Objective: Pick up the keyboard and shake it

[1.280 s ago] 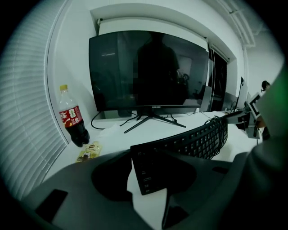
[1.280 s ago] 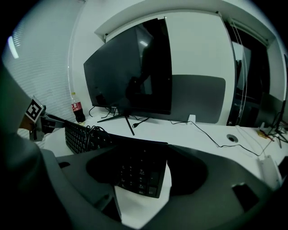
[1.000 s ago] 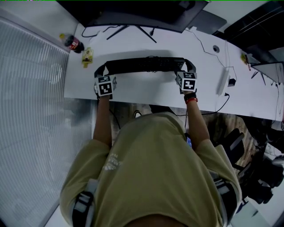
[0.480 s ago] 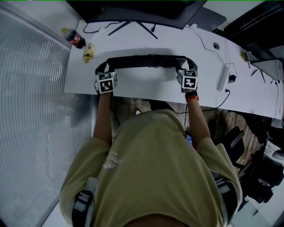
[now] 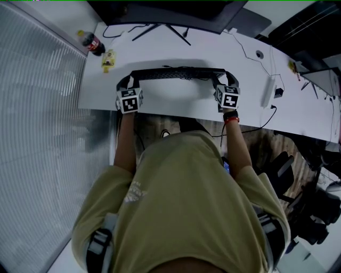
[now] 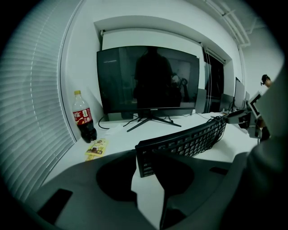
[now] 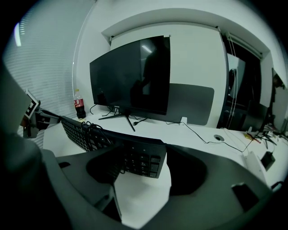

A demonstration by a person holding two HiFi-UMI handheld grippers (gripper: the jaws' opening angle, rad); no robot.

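Black keyboard [image 5: 178, 73] is above the near half of the white desk [image 5: 176, 104], held at both ends. It looks lifted clear of the top, with its shadow on the desk just at 12 o'clock of it. In the head view its long axis runs 9 to 3 o'clock. The key face tilts up and back toward the person at 6 o'clock. A loose cord [image 7: 92, 130] is bunched on the keys.

Left gripper [image 5: 128, 85] points to 12 o'clock. Its jaws have just been closing and now stand narrow, pinched on the keyboard's 9 o'clock end; the left gripper view shows that short edge wedged between them [image 6: 145, 166]. Right gripper [image 5: 228, 82] also points to 12 o'clock, with its jaws clamped on the 3 o'clock end, the number-pad corner sitting between them [image 7: 140, 168]. A red wristband [image 5: 229, 119] shows behind it.

Around it:
- The dark monitor [image 5: 176, 10] is at 12 o'clock, and its stand legs [image 5: 160, 33] splay toward the keyboard but stay apart from it.
- A cola bottle [image 5: 91, 45] sits at 10 o'clock near the desk's far-left corner.
- A yellow packet [image 5: 108, 59] lies just beside the bottle and is the thing nearest the keyboard's left end, not touching it.
- A white power strip [image 5: 268, 90] is at 3 o'clock, well apart, and a thin cable [image 5: 250, 58] runs past a round desk hole [image 5: 259, 55] at 2 o'clock.
- Window blinds [image 5: 37, 106] fill the 9 o'clock side.
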